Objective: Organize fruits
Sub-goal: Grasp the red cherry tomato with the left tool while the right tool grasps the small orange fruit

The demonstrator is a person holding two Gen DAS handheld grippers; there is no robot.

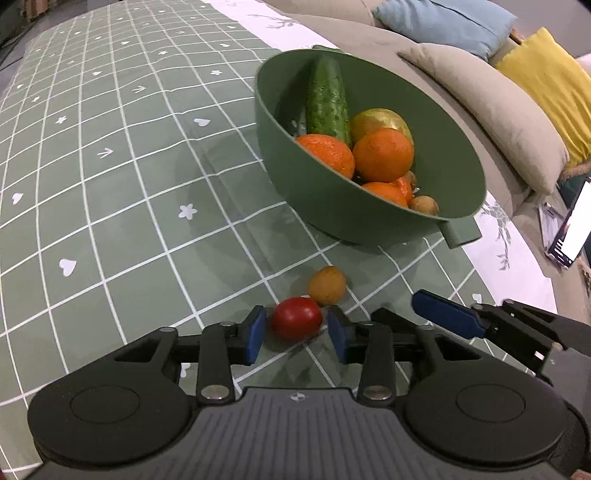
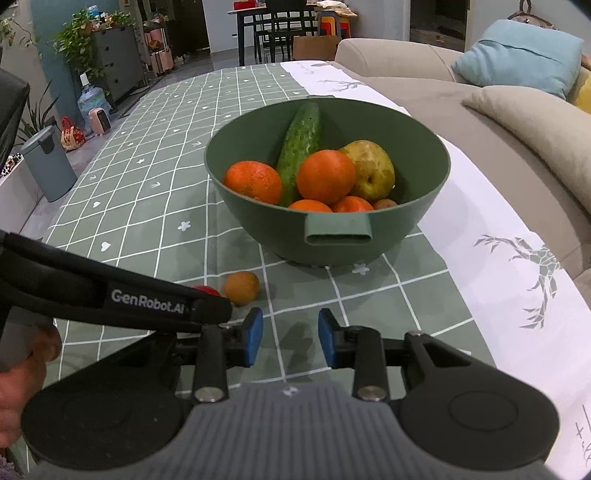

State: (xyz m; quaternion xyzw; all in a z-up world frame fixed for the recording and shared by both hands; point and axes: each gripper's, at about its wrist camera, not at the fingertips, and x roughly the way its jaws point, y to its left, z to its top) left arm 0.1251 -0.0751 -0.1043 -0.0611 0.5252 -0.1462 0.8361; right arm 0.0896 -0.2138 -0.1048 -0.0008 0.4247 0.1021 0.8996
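Observation:
A small red tomato (image 1: 297, 318) lies on the green checked tablecloth between the blue pads of my left gripper (image 1: 296, 329). A thin gap shows on each side, so the jaws are open around it. Just behind it sits a small brown round fruit (image 1: 327, 285), which also shows in the right wrist view (image 2: 241, 288). The green bowl (image 1: 295, 192) beyond holds a cucumber (image 1: 328, 99), oranges (image 1: 382, 155) and a pear (image 2: 371, 170). My right gripper (image 2: 290, 334) hovers over bare cloth, narrowly open and empty, right of the left gripper's body (image 2: 147, 295).
A sofa (image 2: 461, 122) with beige (image 1: 491, 110), blue (image 1: 443, 22) and yellow cushions runs along the right, past the white runner (image 2: 498, 258). A lit phone (image 1: 570, 229) lies on it. Across the room stand a grey bin (image 2: 48, 162), a water bottle and a dining table.

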